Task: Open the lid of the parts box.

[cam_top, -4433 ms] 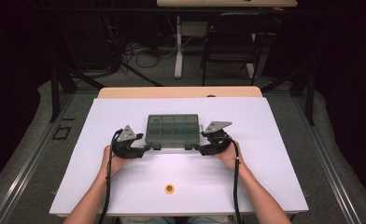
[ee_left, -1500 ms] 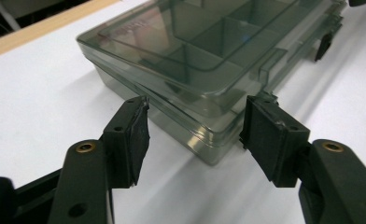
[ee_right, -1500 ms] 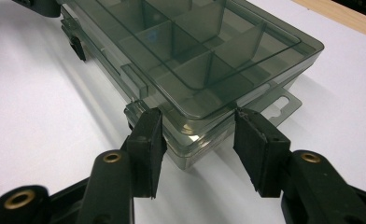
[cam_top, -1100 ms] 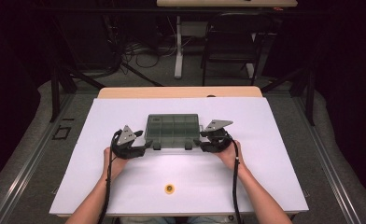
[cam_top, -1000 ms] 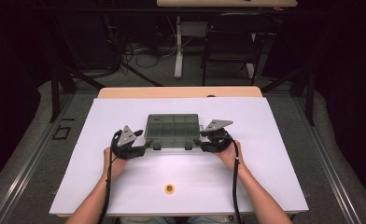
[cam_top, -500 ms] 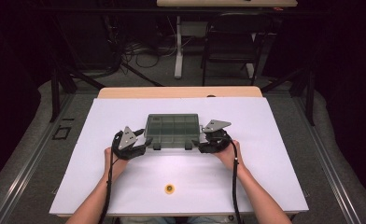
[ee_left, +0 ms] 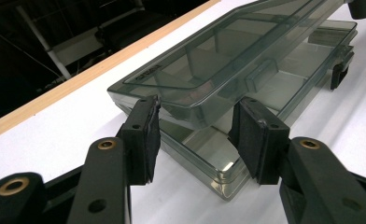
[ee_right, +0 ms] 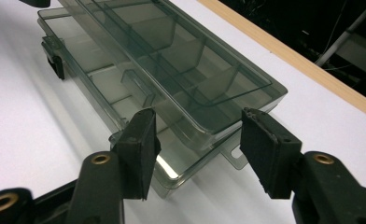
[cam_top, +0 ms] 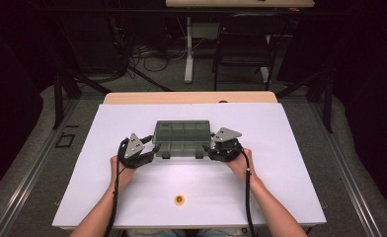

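Work in hand: opening the smoky clear compartment box (cam_top: 181,139), one gripper at each short end.
Box place: middle of the white surface (cam_top: 290,163), long side facing the person; two dark latches (cam_top: 166,155) hang loose on its near edge.
Lid: the lid (ee_left: 228,51) is lifted a little from the tray at both ends, so a gap shows under its corner.
Left gripper: the left gripper (ee_left: 195,133) is at the left end of the box; its fingers (ee_left: 144,135) stand apart on both sides of the lid corner, and I cannot see them pressing on it. They have just been closing.
Right gripper: the right gripper (ee_right: 197,147) is at the right end; its fingers (ee_right: 265,149) also stand apart around the lid corner without a clear clamp. They too have just been closing.
Risk one: the lid probably rests only loosely, so it may drop shut if one side slips off.
Risk two: if one end is lifted faster than the other, the thin lid may twist, or the light tray may rise with it and slide.
Risk three: the dividers look low, so a tipped tray could spill whatever is inside; I cannot tell if it holds anything.
Surface: white sheet over a wooden top (cam_top: 191,97); a small yellow round thing (cam_top: 179,199) lies near the person.
Room: dark, with a black chair (cam_top: 243,47), cables on the floor (cam_top: 147,54) and a table leg (cam_top: 187,49) behind.
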The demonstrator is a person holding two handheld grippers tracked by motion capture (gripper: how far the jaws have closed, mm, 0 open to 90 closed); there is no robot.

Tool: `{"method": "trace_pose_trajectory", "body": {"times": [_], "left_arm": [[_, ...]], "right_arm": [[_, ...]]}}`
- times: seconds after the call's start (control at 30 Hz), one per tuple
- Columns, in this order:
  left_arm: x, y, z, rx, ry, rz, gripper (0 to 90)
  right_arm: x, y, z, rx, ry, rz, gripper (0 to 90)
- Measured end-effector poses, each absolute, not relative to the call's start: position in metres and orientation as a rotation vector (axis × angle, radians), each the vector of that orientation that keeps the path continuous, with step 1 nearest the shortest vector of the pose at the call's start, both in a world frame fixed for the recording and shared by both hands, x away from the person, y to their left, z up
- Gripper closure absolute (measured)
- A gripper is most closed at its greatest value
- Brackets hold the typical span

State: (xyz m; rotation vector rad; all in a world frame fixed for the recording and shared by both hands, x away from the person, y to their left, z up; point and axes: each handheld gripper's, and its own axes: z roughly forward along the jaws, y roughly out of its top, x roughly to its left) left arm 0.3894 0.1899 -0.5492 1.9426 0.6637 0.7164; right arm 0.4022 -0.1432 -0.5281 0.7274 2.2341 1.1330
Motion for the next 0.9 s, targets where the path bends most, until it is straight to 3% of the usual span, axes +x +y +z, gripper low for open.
{"method": "trace_pose_trajectory", "body": {"times": [0.9], "left_arm": [[0.3955,0.1892,-0.5447,1.861,0.754,0.676,55.8]], "right_arm": [[0.4008,-0.1415,-0.5273,0.773,2.133,1.119,56.8]]}}
